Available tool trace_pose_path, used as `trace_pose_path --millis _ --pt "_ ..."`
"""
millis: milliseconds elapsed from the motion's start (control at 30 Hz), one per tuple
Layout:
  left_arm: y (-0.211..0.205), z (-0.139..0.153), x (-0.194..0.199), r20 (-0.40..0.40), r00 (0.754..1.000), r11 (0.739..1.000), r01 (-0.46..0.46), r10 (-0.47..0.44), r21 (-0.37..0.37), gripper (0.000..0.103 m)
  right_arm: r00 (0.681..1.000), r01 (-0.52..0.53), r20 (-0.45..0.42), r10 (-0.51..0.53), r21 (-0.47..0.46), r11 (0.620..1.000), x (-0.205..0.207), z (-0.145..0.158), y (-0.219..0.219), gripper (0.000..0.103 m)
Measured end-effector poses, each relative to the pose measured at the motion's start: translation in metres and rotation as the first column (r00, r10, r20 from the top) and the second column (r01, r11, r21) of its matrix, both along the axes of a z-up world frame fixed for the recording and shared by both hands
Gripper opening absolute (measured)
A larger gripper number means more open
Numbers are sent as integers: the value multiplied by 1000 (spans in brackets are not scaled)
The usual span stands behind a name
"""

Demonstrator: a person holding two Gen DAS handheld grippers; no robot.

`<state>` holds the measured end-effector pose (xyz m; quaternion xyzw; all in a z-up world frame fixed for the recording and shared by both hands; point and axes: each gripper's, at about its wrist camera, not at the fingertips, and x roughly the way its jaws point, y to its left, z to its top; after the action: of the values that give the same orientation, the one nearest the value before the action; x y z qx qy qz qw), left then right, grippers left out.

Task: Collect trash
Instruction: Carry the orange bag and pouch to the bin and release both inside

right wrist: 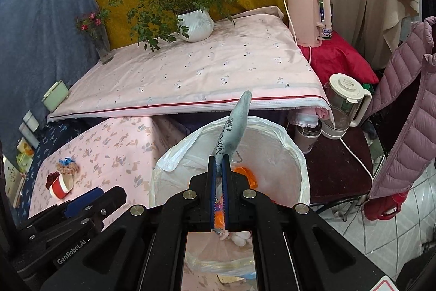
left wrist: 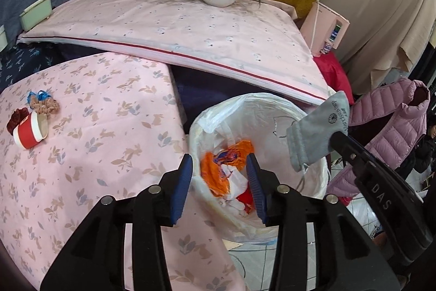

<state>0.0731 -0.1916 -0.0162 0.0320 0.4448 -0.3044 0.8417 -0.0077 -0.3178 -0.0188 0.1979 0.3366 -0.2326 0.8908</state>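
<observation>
My right tool [right wrist: 220, 168] pinches the grey pouch [right wrist: 236, 124] above the lined bin [right wrist: 297, 154]; my left tool [left wrist: 220, 171] hangs open over the trash there, nothing between its pads.

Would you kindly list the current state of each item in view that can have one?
Left gripper: open, nothing between its pads, over the bin.
Right gripper: shut on the grey pouch, held above the bin.
Trash bin: lined with a white bag, holding orange and white trash.
Red paper cup: tipped on its side on the pink cloth.
Scrunchies: lying beside the cup.
</observation>
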Motion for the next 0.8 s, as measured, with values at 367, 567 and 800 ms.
trace_pose_path --millis 367,567,800 --pt "31 -5 13 23 996 995 -92 91 40 39 999 -35 -28 36 5 999 18 -10 16 4" --pt "45 -9 20 21 993 991 -121 120 50 39 999 -31 -44 31 -5 999 26 -12 23 10" --pt "61 -12 27 25 984 983 -178 177 53 60 998 -51 -34 50 -20 998 34 -4 35 28"
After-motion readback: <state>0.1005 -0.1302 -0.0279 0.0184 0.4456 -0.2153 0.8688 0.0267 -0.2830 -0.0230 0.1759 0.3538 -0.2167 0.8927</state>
